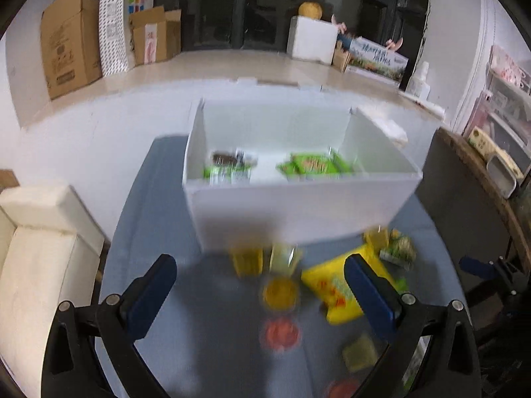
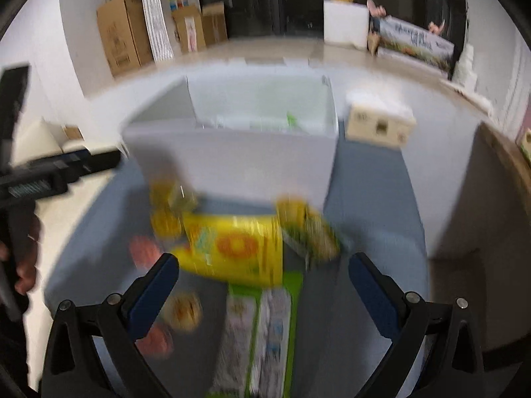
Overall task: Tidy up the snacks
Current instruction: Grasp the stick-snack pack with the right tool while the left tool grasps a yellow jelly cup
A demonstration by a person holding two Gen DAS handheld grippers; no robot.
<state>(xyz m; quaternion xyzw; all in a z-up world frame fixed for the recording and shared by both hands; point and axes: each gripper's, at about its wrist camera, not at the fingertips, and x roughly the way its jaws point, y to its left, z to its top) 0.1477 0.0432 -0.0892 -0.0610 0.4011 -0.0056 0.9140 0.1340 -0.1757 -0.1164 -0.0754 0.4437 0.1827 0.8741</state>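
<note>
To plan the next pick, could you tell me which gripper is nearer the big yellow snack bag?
Right. The right gripper has the yellow snack bag between its open jaws; the left gripper sits left of it.

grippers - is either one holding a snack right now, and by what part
Nothing is held. The left gripper and the right gripper both stand open above the snacks on the table, with no packet between their fingers.

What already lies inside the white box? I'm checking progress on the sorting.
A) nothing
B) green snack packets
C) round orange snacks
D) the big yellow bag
B: the left wrist view shows green snack packets on the floor of the white box, while the big yellow bag lies on the table outside it.
</note>
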